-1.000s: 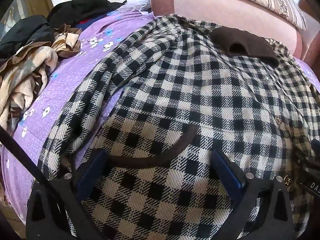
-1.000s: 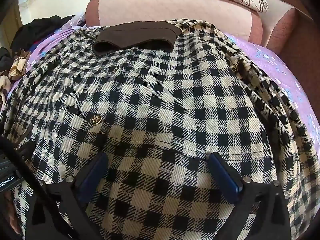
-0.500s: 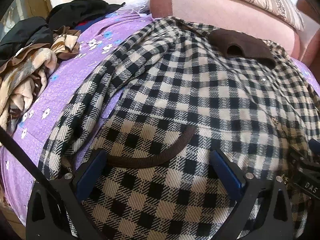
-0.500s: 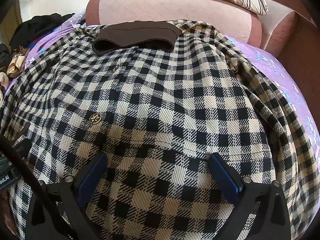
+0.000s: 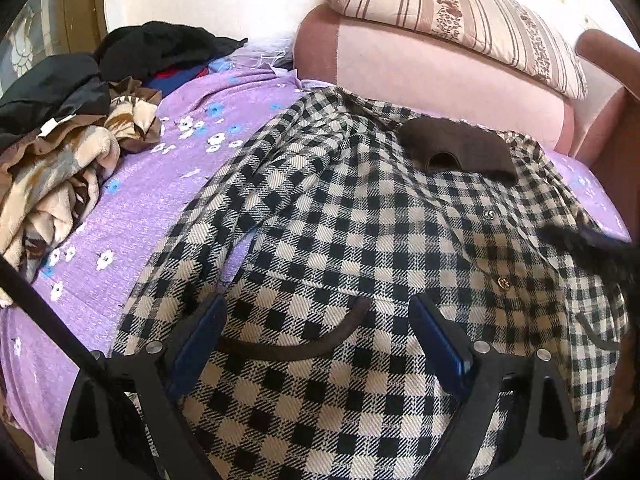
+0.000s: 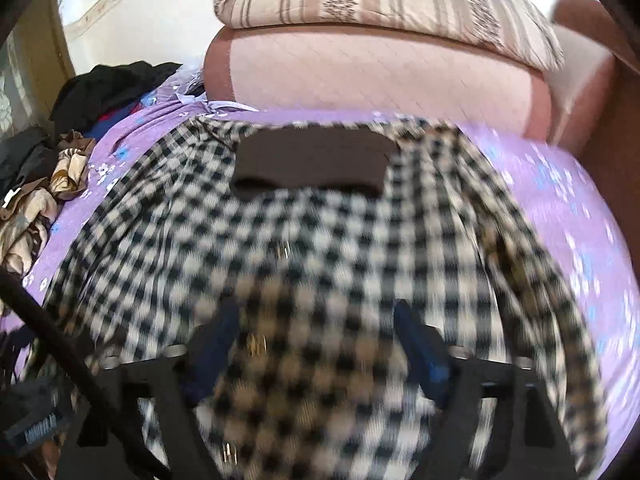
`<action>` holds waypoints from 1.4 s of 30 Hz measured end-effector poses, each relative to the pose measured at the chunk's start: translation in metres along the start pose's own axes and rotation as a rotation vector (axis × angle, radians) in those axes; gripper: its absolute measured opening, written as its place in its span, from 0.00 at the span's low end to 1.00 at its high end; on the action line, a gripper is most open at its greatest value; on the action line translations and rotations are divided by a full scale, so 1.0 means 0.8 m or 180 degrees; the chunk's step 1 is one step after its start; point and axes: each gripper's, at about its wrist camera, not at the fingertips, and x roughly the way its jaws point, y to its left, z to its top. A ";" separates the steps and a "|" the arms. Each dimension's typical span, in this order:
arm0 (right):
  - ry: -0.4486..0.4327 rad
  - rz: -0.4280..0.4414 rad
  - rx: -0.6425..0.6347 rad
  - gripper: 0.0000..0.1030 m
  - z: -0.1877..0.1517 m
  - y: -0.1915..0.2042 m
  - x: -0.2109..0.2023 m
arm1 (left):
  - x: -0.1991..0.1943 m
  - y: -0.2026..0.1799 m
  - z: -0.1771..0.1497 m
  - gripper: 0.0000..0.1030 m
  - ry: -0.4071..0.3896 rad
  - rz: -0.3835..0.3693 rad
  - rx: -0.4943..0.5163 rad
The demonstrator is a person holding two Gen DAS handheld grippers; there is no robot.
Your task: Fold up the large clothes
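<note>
A black-and-cream checked jacket [image 5: 360, 220] lies spread on the bed, its brown collar [image 5: 460, 148] at the far end. My left gripper [image 5: 318, 336] hangs over the near part. Its jaws are wide and closing, with the cloth and a curved brown pocket trim [image 5: 296, 344] between the blue pads, which do not press on it. The right wrist view is blurred. There my right gripper [image 6: 316, 340] is over the jacket [image 6: 320, 240], nearer than the collar [image 6: 312, 156]. Its jaws are narrower and closing, with checked cloth bulging between them.
A purple flowered sheet [image 5: 140, 208] covers the bed. A heap of beige and brown clothes [image 5: 60, 160] and black garments [image 5: 160, 48] lies at the left. A pink folded blanket [image 5: 420, 68] with a striped pillow [image 5: 460, 12] on it stands behind the collar.
Both grippers have risen and tilted up, so more of the wall, the pillow and the bed shows. Both pairs of jaws have narrowed, the right pair more. The right view has gone blurred.
</note>
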 end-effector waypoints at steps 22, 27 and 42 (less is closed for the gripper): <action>-0.0196 -0.0535 0.0141 0.63 0.302 -0.002 0.200 | 0.032 0.017 -0.010 0.89 0.0139 -0.0071 -0.0048; -0.0277 -0.0439 0.0139 0.63 0.306 -0.014 0.168 | 0.030 0.021 -0.010 0.89 0.0147 -0.0046 -0.0068; -0.0223 0.0073 0.0171 0.69 0.008 -0.054 -0.075 | -0.050 0.003 -0.017 0.89 -0.0234 -0.0122 0.0024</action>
